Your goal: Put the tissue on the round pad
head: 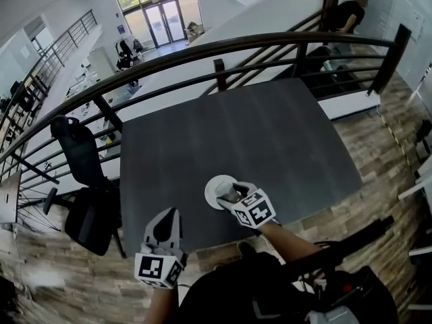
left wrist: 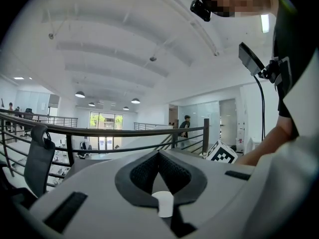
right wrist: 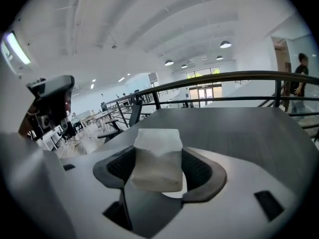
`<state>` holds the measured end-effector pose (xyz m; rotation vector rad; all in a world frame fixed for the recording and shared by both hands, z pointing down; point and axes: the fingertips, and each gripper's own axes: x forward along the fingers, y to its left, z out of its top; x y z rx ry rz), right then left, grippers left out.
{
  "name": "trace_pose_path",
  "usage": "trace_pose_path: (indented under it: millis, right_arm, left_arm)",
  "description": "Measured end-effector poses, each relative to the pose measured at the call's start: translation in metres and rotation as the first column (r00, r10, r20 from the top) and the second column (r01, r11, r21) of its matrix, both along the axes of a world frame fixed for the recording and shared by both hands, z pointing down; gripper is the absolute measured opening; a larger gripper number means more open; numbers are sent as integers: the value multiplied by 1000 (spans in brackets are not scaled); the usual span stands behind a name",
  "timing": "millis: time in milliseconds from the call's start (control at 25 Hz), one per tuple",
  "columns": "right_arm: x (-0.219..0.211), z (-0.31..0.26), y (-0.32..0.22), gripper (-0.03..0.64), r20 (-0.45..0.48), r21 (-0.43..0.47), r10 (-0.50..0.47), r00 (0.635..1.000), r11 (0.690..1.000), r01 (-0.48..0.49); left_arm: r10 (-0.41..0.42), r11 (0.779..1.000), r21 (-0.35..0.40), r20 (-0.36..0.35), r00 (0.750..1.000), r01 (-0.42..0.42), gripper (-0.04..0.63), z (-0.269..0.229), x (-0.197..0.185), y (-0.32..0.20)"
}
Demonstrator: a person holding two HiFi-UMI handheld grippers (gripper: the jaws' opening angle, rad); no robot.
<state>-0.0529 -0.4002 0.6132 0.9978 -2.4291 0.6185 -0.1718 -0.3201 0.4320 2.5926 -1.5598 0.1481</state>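
Note:
A white round pad [head: 211, 193] lies on the dark table [head: 270, 140] near its front edge. My right gripper [head: 229, 194] hangs just over the pad, shut on a white folded tissue pack [head: 233, 190]. In the right gripper view the tissue pack [right wrist: 157, 153] sits upright between the dark pads [right wrist: 199, 169], and a sliver of the round pad [right wrist: 174, 193] shows beneath it. My left gripper [head: 167, 225] is at the table's front edge, left of the pad. In the left gripper view its jaws meet at the tips [left wrist: 159, 156] with nothing between them.
A dark railing [head: 223, 49] curves behind the table. A black office chair [head: 81, 154] stands at the table's left side. A person [head: 349, 12] stands far back right. Wooden floor [head: 378, 147] lies to the right of the table.

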Motion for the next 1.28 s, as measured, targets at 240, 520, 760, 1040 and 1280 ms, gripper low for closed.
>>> trace_pose_path:
  millis: [240,520,760,1040,1280]
  right_arm:
    - [-8,52,-22,293,-115,-50,-41,992,998,35]
    - [-29,97,-24,293,-146,-184,-124,981,978,97]
    - [-25,123,-28,293,-198,-253,-147,969,963,94]
    - [-18,140,-21,293,-258,-351,-197,946,931,99]
    - [-2,147,-31,294,-387,-327,-200,900,943,69]
  left_arm:
    - [-51,999,0,29,998,51,-6,-4,-14,-5]
    - [-122,992,-27,53,991,123,-6,-2,-35,-8]
    - [-153,987,-41,67,986,156,-6,-1,-35,-9]
    - [-163,985,-49,69,984,166,-6,0,-32,-9]
    - [-166,984,-54,70,984,170,-6,1,-28,-10]
